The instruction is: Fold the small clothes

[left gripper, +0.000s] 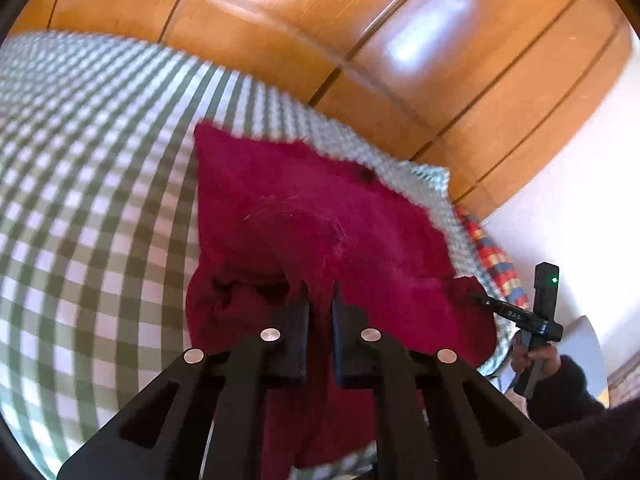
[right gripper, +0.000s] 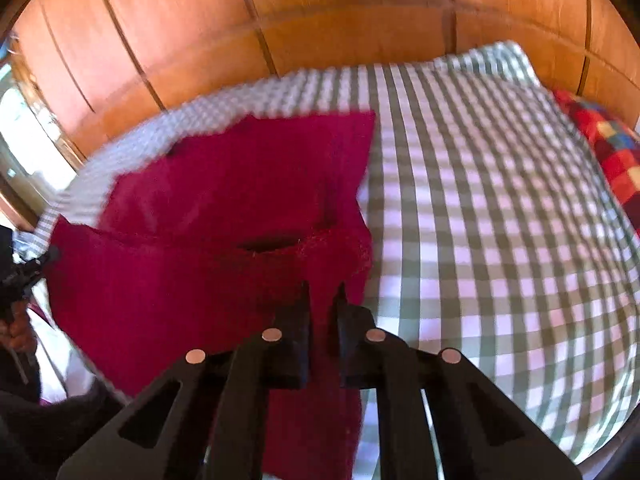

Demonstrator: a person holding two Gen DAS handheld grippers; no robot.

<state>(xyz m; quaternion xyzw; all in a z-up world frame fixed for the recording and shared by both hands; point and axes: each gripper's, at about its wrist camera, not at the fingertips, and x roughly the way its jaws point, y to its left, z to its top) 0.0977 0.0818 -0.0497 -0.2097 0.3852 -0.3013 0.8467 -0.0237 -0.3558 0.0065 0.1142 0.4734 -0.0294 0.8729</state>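
Note:
A magenta knitted garment (left gripper: 320, 216) lies partly on the green-and-white checked bed cover (left gripper: 88, 208), its near edge lifted. My left gripper (left gripper: 320, 286) is shut on the garment's near edge at one corner. My right gripper (right gripper: 323, 286) is shut on the garment (right gripper: 224, 208) at the other near corner. The right gripper also shows in the left wrist view (left gripper: 478, 300), pinching the cloth's right corner. The left gripper shows at the left edge of the right wrist view (right gripper: 50, 256). The far half of the garment rests flat on the cover (right gripper: 500, 200).
A wooden panelled wardrobe (left gripper: 400, 40) stands behind the bed. A multicoloured patchwork blanket (right gripper: 604, 152) lies at the bed's far side. A white wall (left gripper: 580, 216) is on the right of the left wrist view.

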